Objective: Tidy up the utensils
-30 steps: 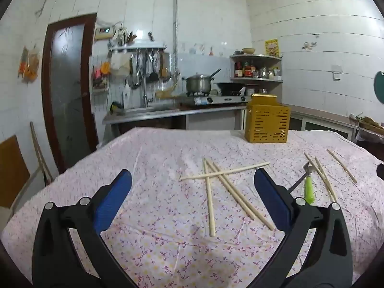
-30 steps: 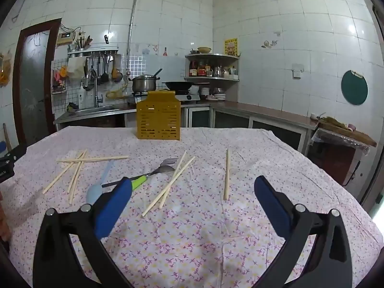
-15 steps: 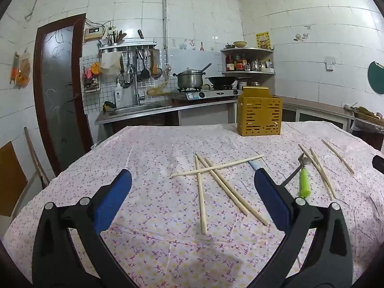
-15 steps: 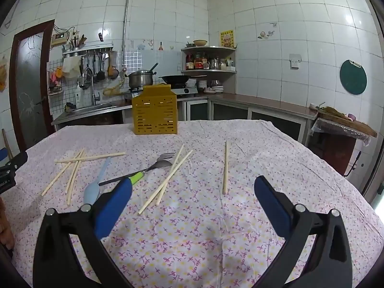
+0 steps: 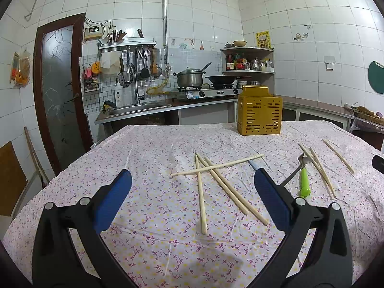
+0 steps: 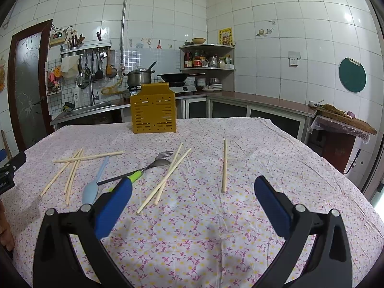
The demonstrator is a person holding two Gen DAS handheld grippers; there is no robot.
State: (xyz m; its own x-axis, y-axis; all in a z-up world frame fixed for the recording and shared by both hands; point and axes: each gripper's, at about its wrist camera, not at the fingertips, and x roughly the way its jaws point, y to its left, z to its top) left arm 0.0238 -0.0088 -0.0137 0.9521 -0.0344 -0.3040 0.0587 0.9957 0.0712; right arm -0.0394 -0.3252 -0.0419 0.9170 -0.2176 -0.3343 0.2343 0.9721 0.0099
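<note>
A yellow slotted utensil holder [image 5: 259, 114] [image 6: 153, 112] stands upright at the far side of the flowered tablecloth [image 5: 153, 153]. Several wooden chopsticks [image 5: 216, 184] lie crossed ahead of my left gripper [image 5: 193, 199], which is open and empty above the cloth. In the right wrist view, a green-handled fork [image 6: 144, 170], a pale blue spoon [image 6: 92, 189], a chopstick pair [image 6: 165, 180] and a single chopstick [image 6: 224, 165] lie ahead of my open, empty right gripper [image 6: 193, 198]. The crossed chopsticks [image 6: 72, 168] lie at its left.
Behind the table runs a counter with a sink [image 5: 136, 108], a stove with a pot [image 5: 189, 79] and a wok [image 6: 172, 76]. A dark door [image 5: 57, 91] is at the left. A low cupboard [image 6: 340, 129] stands beyond the table's right edge.
Both grippers have risen and levelled a little, so the table and utensils sit lower in view. Nothing on the cloth has moved, and both stay open.
</note>
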